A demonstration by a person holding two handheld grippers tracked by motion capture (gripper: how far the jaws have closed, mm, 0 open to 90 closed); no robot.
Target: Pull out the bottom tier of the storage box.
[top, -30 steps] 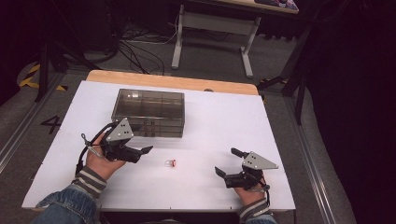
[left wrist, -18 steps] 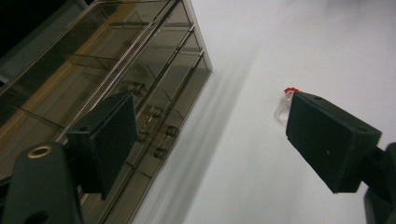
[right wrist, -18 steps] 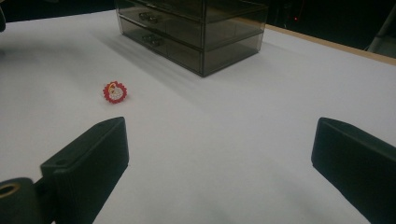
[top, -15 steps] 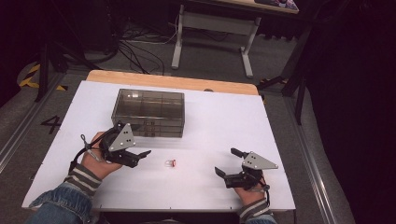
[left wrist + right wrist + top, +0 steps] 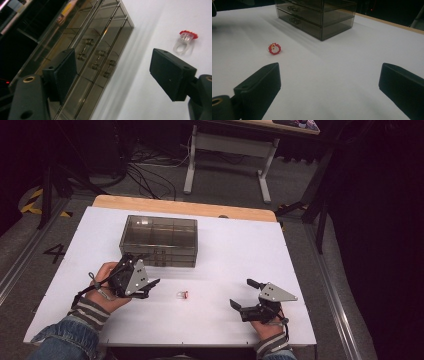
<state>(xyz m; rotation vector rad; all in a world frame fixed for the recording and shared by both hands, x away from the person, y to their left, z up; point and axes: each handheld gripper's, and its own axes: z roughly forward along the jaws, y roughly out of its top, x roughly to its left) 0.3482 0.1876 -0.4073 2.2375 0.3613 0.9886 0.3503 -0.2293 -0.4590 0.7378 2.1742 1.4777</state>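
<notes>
A small clear plastic ring with a red frilled top (image 5: 184, 295) lies on the white worktop (image 5: 240, 250), just in front of the smoky translucent drawer box (image 5: 160, 240). It looks light, rigid and slippery; its band seems the best hold. The left gripper (image 5: 148, 288), its jaws having just narrowed but empty, is nearest; the right gripper (image 5: 241, 295) waits agape.

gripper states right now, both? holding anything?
Left gripper: open, empty, jaws just closing a little.
Right gripper: open, empty.
</notes>
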